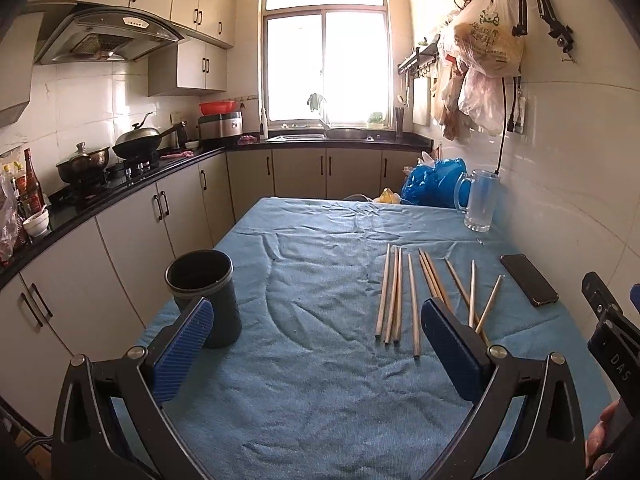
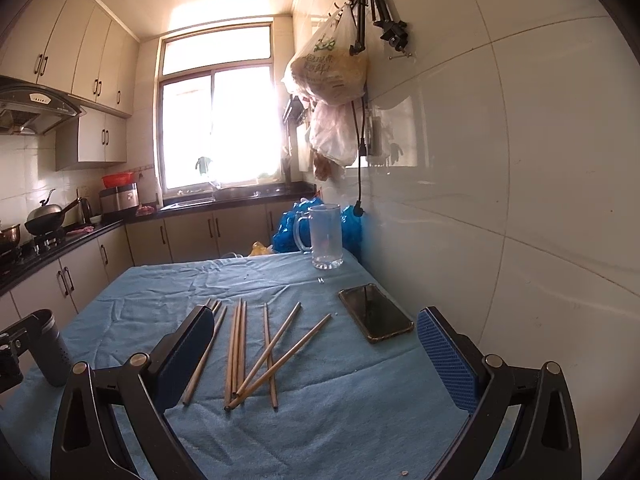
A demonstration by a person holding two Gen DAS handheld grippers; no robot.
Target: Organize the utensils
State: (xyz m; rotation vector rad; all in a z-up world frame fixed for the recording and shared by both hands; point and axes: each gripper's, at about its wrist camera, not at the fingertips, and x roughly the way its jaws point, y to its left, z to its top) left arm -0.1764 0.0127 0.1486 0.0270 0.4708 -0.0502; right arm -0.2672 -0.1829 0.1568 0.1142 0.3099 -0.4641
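Left wrist view looks down a blue tablecloth (image 1: 304,380) with the left gripper (image 1: 316,332) spread wide and holding nothing. A dark cup (image 1: 208,292) stands upright just behind its left finger, and the chopsticks (image 1: 400,292) lie loose on the cloth ahead, toward the right. A phone (image 1: 528,280) lies flat near the wall, a glass mug (image 1: 480,200) stands farther back, and part of a hand (image 1: 600,436) shows at the right edge. This view alone shows the cup's open mouth.

Right wrist view has the right gripper (image 2: 316,348) also spread and empty, with the chopsticks (image 2: 248,356) between its fingers, some crossing each other. Only the cup's side (image 2: 50,352) shows at far left, behind the other gripper's frame. The phone (image 2: 374,312) shows up close.
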